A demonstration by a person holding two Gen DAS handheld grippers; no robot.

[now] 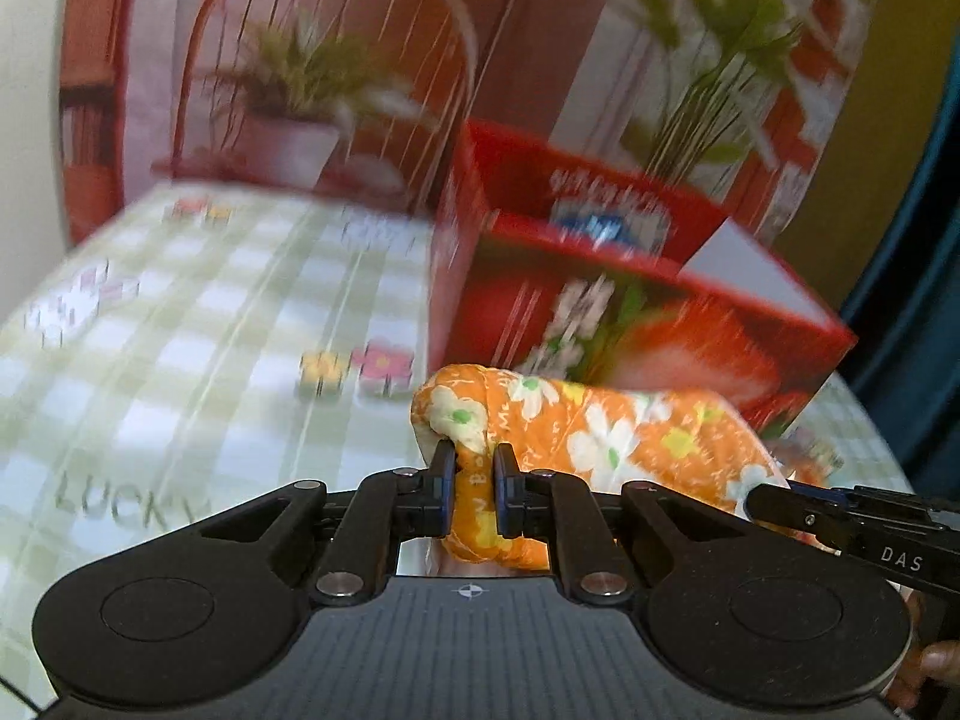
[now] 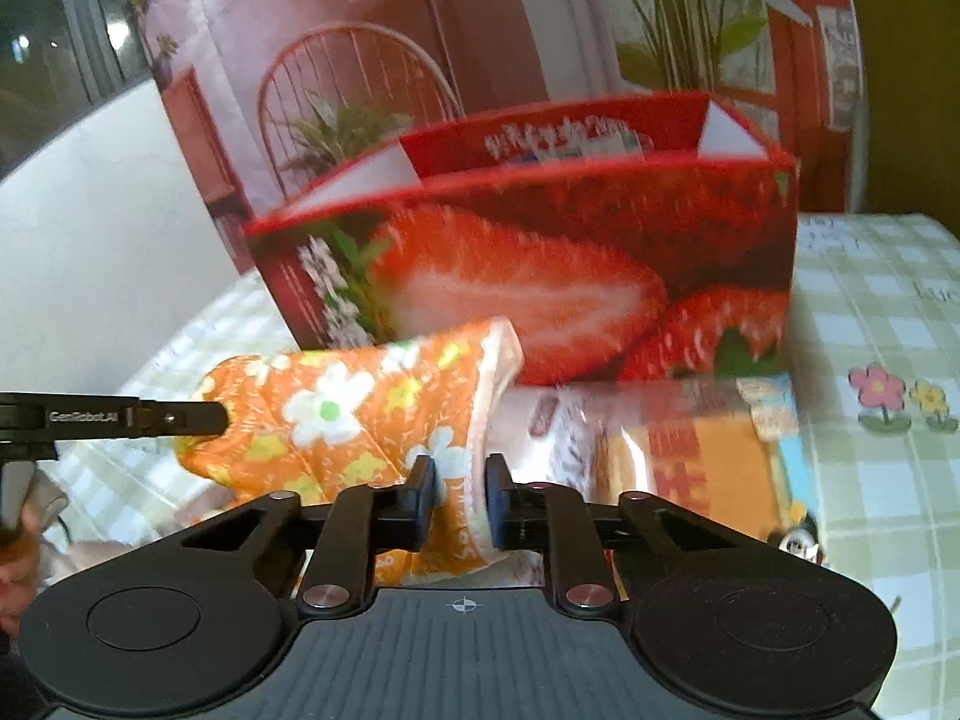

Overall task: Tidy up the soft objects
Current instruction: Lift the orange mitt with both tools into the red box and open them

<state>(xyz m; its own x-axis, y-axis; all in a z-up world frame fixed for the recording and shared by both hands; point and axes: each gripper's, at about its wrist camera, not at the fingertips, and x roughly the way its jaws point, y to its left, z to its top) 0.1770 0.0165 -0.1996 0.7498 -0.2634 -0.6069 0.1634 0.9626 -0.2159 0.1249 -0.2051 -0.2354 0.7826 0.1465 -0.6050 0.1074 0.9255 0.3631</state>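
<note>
A table with a green checked tablecloth [image 1: 198, 312], printed with small flowers, stands before a large backdrop picture of a chair and potted plants [image 1: 288, 84]. On the near part of the table, in front of the box, the orange floral cloth [image 1: 600, 432] hangs between the two grippers, folded or rolled into a thick bundle. The left gripper [image 1: 474, 468] is clenched on the left end of the bundle, with a fold of cloth pinched between its jaws. In the right wrist view, the right gripper [image 2: 459, 480] is closed on the cloth's pale-lined edge at the right end. The cloth looks light, soft and quilted, so I judge it will sag in the middle and not keep its shape; it is not fragile and probably not slippery. Holding it at the two ends, as now, seems the good way, because one grip alone would let it unroll. Behind it, to the right and a little farther, stands the red strawberry box [image 2: 540, 276], open at the top with its flaps up. What is inside it cannot be seen from here. Under the right gripper some flat packets [image 2: 690, 456] lie on the table, near the box, blurred.
</note>
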